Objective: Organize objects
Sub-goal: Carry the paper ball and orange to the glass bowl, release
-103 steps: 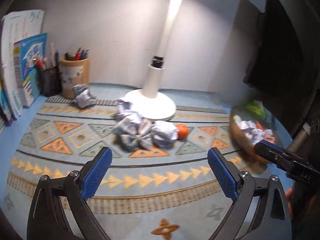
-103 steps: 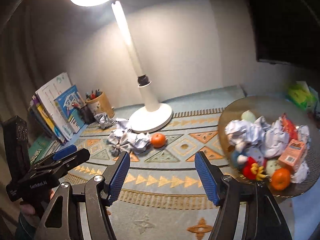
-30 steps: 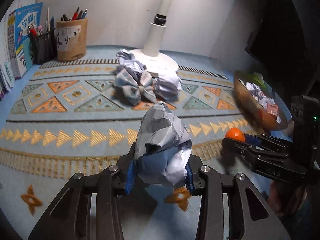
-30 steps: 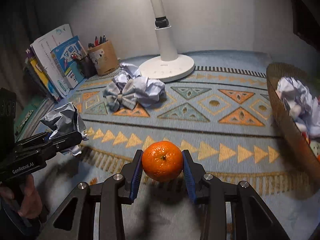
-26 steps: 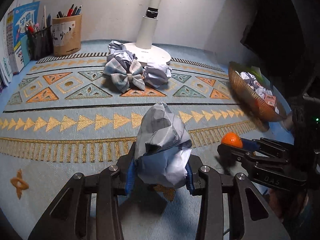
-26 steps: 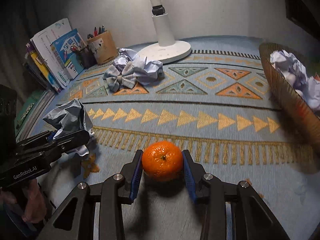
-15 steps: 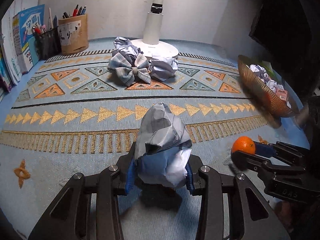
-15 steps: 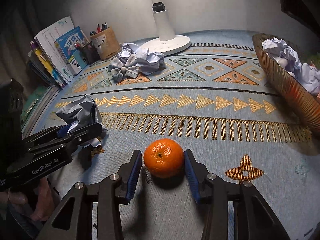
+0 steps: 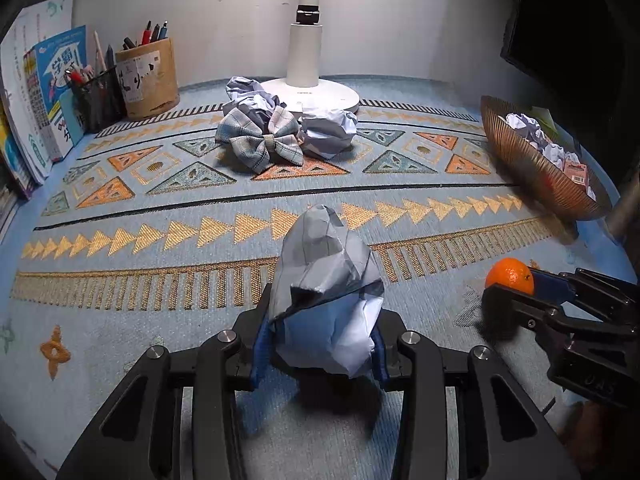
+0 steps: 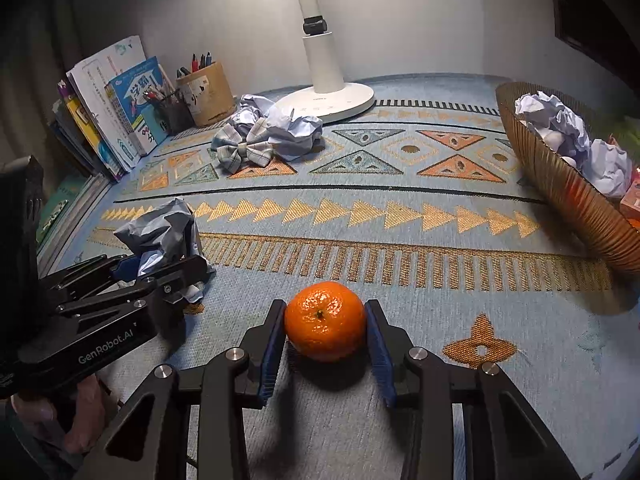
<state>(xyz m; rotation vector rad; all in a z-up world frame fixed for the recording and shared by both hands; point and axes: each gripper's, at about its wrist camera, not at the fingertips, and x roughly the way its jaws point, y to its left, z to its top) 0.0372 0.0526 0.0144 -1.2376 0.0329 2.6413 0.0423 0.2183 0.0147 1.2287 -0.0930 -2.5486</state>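
Observation:
My left gripper is shut on a crumpled grey-blue paper ball, low over the patterned mat near its front edge; it also shows in the right wrist view. My right gripper is shut on an orange, low over the mat; the orange also shows in the left wrist view. A plaid bow and more crumpled paper lie by the lamp base. A copper bowl at the right holds paper balls and small items.
A white lamp base stands at the back middle. A pen cup, a mesh pen holder and upright books line the back left. A dark monitor is at the back right.
Both grippers, holding the paper ball and the orange, have drawn back toward the mat's front edge and lower. The orange now sits close to the mat surface.

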